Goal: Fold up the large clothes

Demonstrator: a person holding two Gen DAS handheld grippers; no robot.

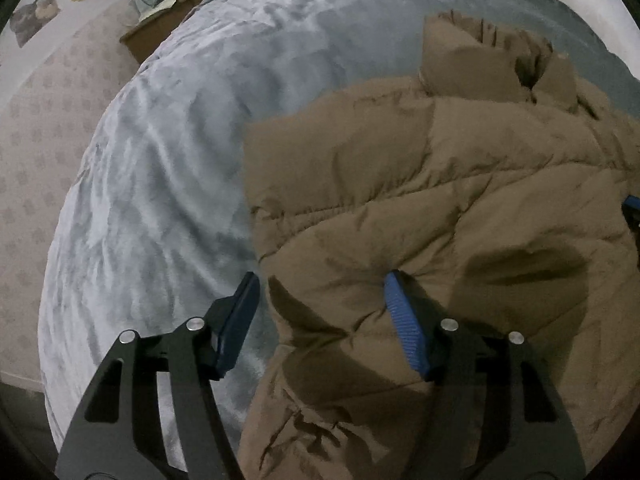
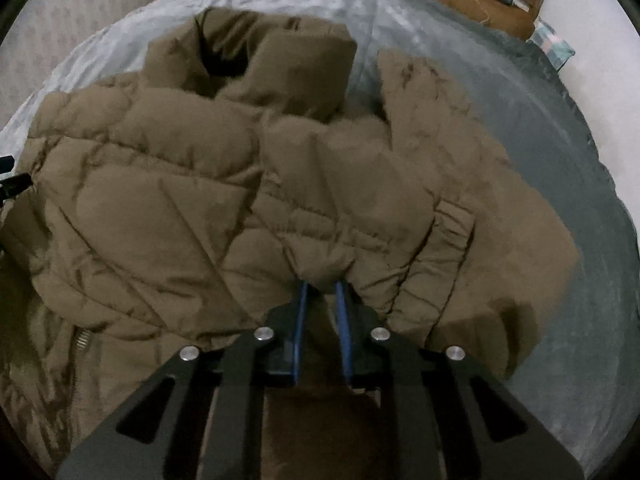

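Brown quilted fabric is pinched between the closed fingers of my right gripper (image 2: 322,286), a fold of the jacket (image 2: 168,184). My left gripper (image 1: 320,280) stands open, one finger over the blanket (image 1: 152,168), the other pressing the jacket's left edge. The jacket lies across the blanket, hood (image 2: 280,64) farthest. Beyond, a nightstand (image 1: 160,36) sits at the bed's far corner.

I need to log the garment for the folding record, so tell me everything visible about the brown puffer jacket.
The brown puffer jacket is quilted and padded, looks like matte woven shell, with a hood at the far end and a metal zipper near its front. It lies crumpled on the grey blanket. The right gripper pinches a fold; the left gripper is open, straddling its edge.
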